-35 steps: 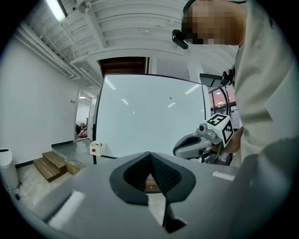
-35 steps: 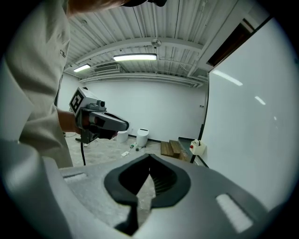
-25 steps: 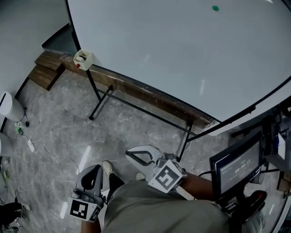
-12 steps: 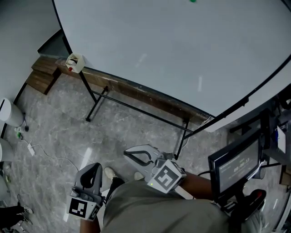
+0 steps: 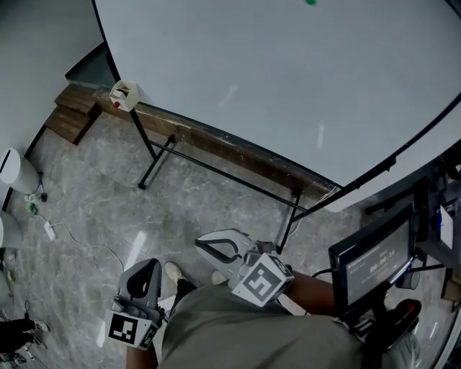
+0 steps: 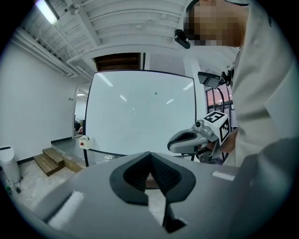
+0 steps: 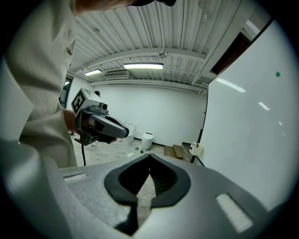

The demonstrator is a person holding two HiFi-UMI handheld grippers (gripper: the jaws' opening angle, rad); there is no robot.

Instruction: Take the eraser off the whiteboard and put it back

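Head view puts you standing back from the whiteboard point(image 5: 288, 86), both tools low at your waist. The left gripper point(image 5: 146, 277) and the right gripper point(image 5: 220, 246) each have their jaws pressed together on nothing. I judge you're in the approach, with nothing taken yet. I can't pick out the eraser for certain: a small white box point(image 5: 124, 94) hangs at the whiteboard's lower left corner, and a green spot point(image 5: 310, 2) sits high on the whiteboard. Next you'd need to close in on the whiteboard, find the eraser, and part one tool's jaws.
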